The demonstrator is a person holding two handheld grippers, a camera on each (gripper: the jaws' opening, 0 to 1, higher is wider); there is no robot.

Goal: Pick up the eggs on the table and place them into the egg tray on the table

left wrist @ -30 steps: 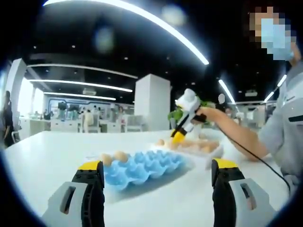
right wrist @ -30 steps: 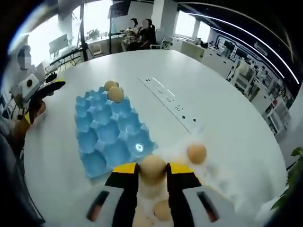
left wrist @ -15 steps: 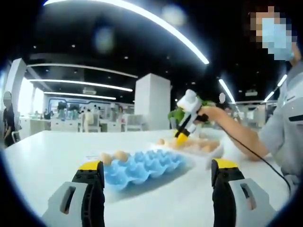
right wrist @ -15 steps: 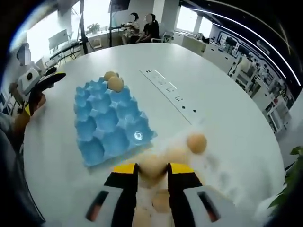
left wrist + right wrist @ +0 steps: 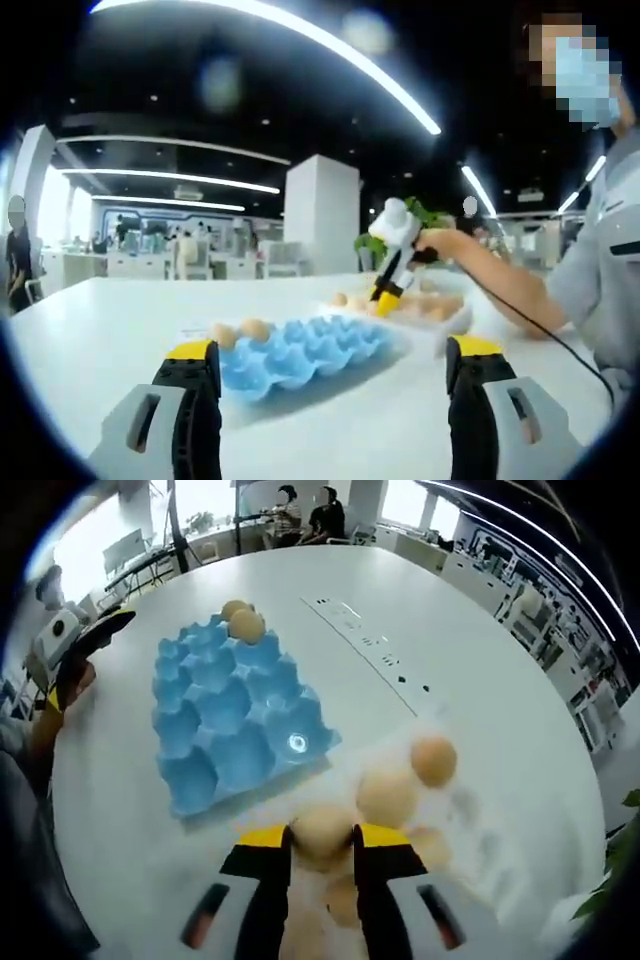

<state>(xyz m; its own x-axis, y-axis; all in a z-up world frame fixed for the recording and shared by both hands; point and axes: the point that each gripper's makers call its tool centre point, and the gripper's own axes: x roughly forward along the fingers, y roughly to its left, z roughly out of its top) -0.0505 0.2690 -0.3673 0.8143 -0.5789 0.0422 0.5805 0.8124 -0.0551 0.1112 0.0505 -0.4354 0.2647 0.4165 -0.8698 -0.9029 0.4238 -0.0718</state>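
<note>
The white table [image 5: 480,670] spreads wide and round across the room, and on it sits the blue egg tray [image 5: 235,715], nearly all its cups bare. Two eggs [image 5: 240,620] already rest in the cups at its far end, also seen low across the tabletop from the left gripper view [image 5: 240,330]. Just beside the tray's near corner lies a clear, shallow container [image 5: 445,318] with the loose eggs [image 5: 410,780] clustered in it.

The right gripper [image 5: 322,845] hangs above that cluster, its yellow-tipped jaws pinching one egg [image 5: 322,830] between them. From the left gripper view it shows as a white tool in the person's hand [image 5: 440,243], tips pointing down at the container. The left gripper [image 5: 325,365] waits low over the table, jaws spread wide with nothing between them.

I'd say the step is the lift and carry. It wants a straight rise clear of the neighbouring eggs, steady pressure without crushing, then a crossing to an empty cup near the filled ones, lowering until the egg seats before the jaws part.
</note>
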